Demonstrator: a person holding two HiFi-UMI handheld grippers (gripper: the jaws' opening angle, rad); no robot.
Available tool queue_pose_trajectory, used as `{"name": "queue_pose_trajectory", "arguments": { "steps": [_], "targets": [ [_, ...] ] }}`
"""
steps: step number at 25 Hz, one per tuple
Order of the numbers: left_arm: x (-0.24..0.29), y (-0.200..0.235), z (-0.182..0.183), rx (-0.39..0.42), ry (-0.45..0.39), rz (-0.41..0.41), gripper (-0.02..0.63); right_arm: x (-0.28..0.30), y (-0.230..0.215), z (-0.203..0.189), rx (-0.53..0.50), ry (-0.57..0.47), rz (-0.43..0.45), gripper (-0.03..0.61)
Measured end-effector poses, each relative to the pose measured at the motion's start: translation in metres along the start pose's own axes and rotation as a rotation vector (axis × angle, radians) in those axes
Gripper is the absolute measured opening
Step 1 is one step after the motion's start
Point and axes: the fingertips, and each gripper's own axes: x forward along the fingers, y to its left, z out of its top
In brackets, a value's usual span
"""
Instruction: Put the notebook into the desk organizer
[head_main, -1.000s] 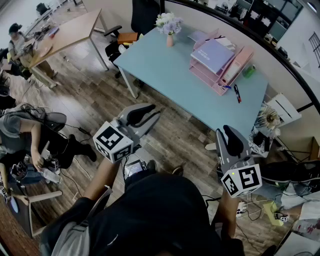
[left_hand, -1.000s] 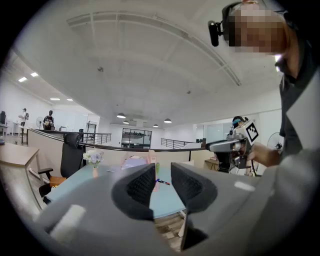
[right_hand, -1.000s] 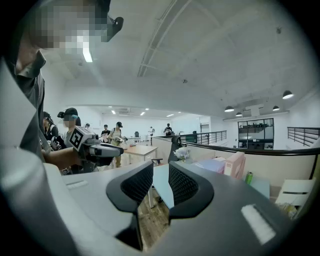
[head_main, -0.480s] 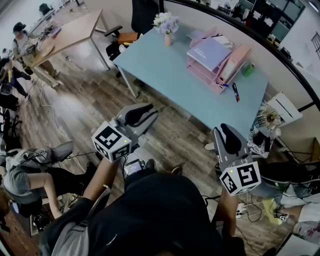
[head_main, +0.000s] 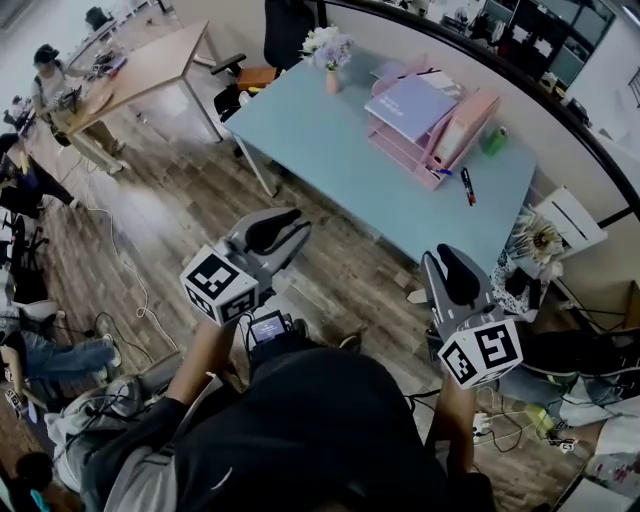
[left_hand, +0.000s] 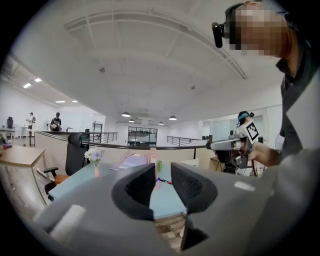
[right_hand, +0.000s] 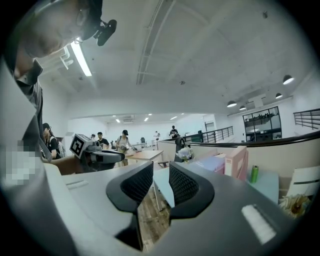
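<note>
so it's a pale blue desk (head_main: 330, 150), pink organizer (head_main: 402, 152), lilac notebook (head_main: 412, 100), green bottle (head_main: 493, 141), plus a brown wood-plank-pattern floor (head_main: 200, 210)

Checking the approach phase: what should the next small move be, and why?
Probably step closer to the table. The left gripper and right gripper are shut, empty and over the floor, short of the table's edge, while the notebook lies on the pink organizer near its far side, seemingly out of reach.
</note>
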Motion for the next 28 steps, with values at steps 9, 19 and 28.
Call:
{"name": "queue_pose_trajectory", "arguments": {
  "steps": [9, 19, 28],
  "targets": [
    [0.009, 0.01, -0.002, 0.002, 0.018, 0.013, 0.143, 0.015, -0.014, -0.006, 0.033, 0.017, 0.013, 0.081],
    [0.042, 0.07, 0.0, -0.013, 0.004, -0.076, 0.143, 0.067, -0.023, -0.001, 0.035, 0.027, -0.072, 0.081],
    [0.066, 0.143, 0.013, -0.02, -0.006, -0.157, 0.143, 0.124, -0.024, 0.014, 0.024, 0.023, -0.176, 0.081]
  ]
}}
